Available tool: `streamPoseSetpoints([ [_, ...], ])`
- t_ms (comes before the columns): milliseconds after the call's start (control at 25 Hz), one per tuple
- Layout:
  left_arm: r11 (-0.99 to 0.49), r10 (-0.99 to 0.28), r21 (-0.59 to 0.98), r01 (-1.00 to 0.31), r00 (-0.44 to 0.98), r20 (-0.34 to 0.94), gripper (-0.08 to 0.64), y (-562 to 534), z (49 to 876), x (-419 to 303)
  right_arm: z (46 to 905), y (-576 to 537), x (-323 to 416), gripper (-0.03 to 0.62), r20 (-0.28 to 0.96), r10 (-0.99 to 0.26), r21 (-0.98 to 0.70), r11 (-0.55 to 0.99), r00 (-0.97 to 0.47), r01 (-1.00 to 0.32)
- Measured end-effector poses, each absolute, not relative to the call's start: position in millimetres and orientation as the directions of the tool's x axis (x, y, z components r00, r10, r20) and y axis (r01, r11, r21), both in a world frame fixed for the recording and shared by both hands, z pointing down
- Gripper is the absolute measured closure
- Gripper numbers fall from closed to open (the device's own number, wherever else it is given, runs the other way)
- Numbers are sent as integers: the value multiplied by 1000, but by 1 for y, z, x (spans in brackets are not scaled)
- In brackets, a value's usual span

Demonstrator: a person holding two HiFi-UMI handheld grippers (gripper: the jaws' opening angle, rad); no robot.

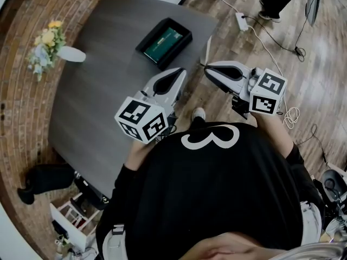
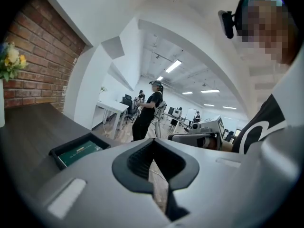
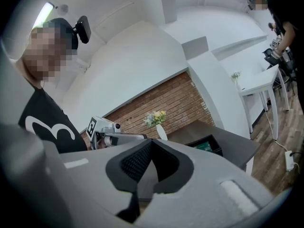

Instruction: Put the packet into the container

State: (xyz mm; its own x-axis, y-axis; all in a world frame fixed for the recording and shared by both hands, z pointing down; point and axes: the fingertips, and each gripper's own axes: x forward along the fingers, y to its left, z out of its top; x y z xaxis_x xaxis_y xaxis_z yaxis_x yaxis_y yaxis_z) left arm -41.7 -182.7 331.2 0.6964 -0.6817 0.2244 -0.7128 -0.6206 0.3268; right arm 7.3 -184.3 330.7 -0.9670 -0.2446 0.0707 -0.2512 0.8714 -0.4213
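I read a big white 3 on my black shirt (image 1: 217, 188). The green packet (image 1: 164, 42) carries print too small for me to read.

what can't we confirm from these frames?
- Print on the green packet: too small to read in every view.
- Black container: its depth, and whether the packet lies flat. The right gripper view shows only a corner of it behind the right gripper.
- Vase: cut off by the left gripper view's edge.
- Table, near edge: hidden in the head view by the left gripper and the person's torso.
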Motion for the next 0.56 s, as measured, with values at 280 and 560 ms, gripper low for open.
streamPoseSetpoints([
  [280, -614, -666, 371, -697, 710, 229, 549, -186, 335, -39, 332, -187, 9, 591, 72, -251, -426, 867, -965, -258],
  [560, -635, -639, 402, -660, 741, 206, 549, -192, 333, -34, 334, -198, 11, 591, 77, -259, -435, 860, -963, -266],
])
